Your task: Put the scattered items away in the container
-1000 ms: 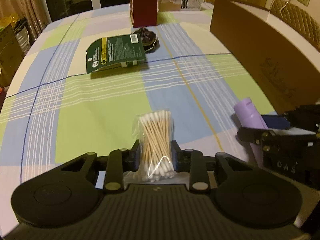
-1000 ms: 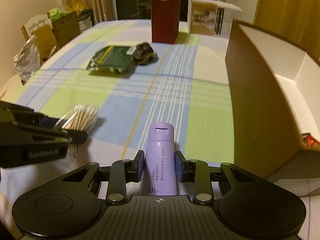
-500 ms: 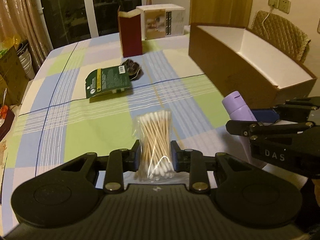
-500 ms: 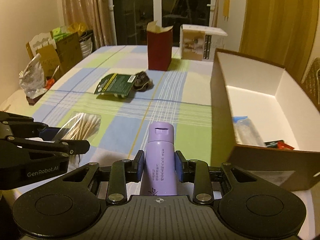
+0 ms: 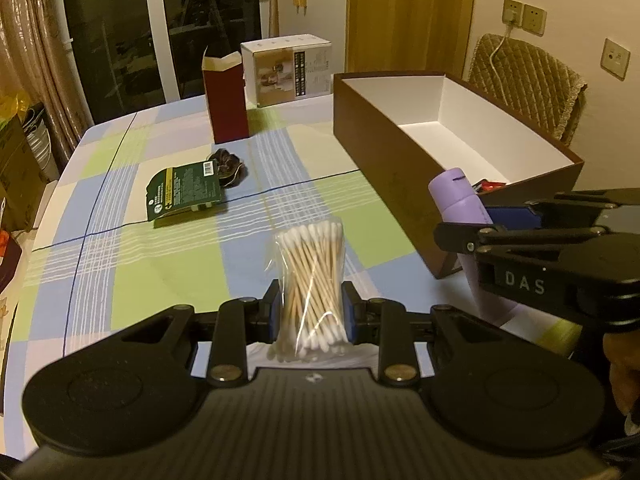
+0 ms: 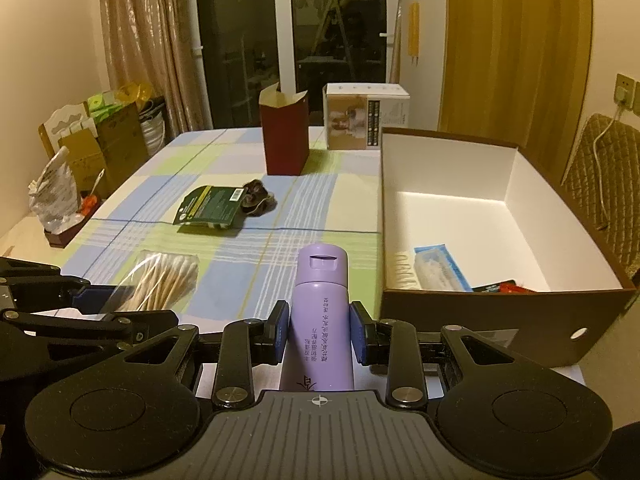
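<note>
Gripping swabs (image 5: 312, 280) and bottle (image 6: 322, 312), jaws clenched; right gripper (image 5: 472, 216) reads "DAS".

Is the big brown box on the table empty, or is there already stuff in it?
Not empty. The brown box already holds a blue-edged packet and a red-and-black item at its near end.

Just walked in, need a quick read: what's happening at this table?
A person is tidying with two handheld tongs. The left tongs grip a bag of cotton swabs; the right tongs grip a purple bottle. Both are held above the table beside the brown box. A green packet is not yet collected.
</note>
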The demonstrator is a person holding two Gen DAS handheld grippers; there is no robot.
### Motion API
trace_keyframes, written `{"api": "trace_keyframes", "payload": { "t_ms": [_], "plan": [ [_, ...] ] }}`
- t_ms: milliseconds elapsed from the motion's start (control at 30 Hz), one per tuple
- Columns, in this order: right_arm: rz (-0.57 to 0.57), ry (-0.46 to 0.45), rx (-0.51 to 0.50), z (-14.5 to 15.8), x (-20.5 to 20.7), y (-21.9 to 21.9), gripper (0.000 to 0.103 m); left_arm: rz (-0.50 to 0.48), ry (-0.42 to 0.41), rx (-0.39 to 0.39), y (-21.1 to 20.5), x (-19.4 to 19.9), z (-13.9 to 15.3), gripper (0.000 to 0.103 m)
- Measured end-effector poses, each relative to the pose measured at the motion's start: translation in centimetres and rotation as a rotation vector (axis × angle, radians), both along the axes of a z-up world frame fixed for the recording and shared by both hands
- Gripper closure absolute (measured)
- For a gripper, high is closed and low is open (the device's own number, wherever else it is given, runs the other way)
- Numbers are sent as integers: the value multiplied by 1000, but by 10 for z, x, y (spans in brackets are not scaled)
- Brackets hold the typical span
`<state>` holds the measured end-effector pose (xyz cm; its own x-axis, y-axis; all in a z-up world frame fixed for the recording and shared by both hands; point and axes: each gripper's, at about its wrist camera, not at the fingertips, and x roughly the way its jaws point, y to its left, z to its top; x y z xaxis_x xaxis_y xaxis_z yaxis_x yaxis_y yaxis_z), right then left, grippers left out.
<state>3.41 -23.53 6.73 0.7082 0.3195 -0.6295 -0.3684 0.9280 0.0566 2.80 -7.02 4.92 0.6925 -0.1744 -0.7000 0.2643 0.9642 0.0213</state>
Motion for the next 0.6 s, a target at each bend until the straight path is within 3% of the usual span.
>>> {"api": "trace_keyframes", "payload": {
  "t_ms": [300, 600],
  "plan": [
    [-77, -60, 46, 24, 6, -29, 69, -40, -29, 6, -17, 0, 14, 78],
    [-185, -146, 45, 48, 42, -84, 69, -102, -92, -15, -51, 34, 43, 78]
  ]
}}
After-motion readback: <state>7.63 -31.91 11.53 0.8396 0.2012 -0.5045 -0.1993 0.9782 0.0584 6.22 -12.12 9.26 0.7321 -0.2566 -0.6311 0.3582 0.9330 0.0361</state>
